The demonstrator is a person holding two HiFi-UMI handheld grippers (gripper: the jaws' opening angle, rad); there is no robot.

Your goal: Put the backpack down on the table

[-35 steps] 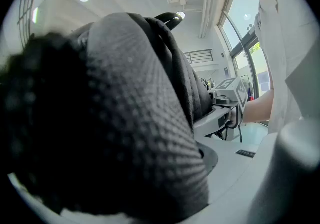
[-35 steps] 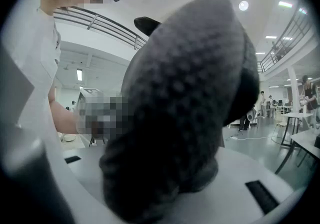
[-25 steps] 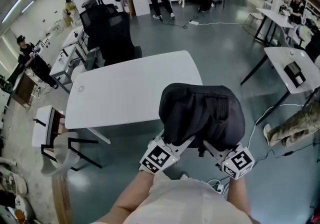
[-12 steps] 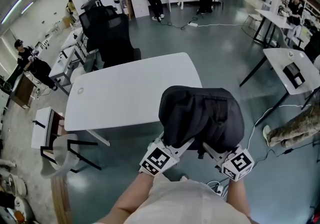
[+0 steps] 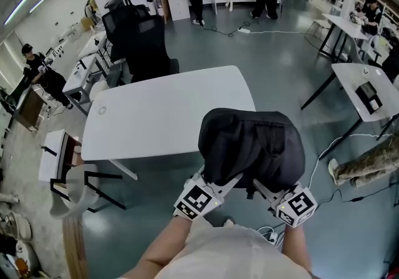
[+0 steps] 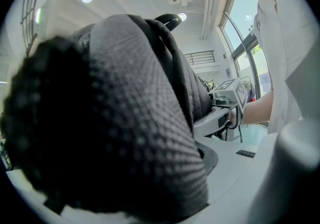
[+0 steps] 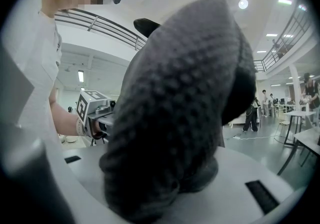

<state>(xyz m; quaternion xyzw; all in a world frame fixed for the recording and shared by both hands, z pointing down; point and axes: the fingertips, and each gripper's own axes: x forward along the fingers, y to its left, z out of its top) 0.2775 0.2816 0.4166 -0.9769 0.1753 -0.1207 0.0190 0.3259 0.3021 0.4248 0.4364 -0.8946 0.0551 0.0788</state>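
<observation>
A black backpack (image 5: pixel 252 144) hangs in the air just off the near right corner of the white table (image 5: pixel 156 116), overlapping its edge in the head view. My left gripper (image 5: pixel 223 179) is shut on a padded mesh strap (image 6: pixel 125 133) at the bag's lower left. My right gripper (image 5: pixel 265 187) is shut on the other padded strap (image 7: pixel 185 103) at its lower right. The jaw tips of both are hidden under the bag. Each gripper view also shows the other gripper's marker cube beside the bag.
A black office chair (image 5: pixel 140 41) stands behind the table. A white side table and chair frame (image 5: pixel 68 178) sit at the left. More white desks (image 5: pixel 368 85) are at the right, with cables on the floor (image 5: pixel 349 147). People stand at the back of the room.
The backpack and both grippers have kept still. Only the people at the far end of the room have shifted a little.
</observation>
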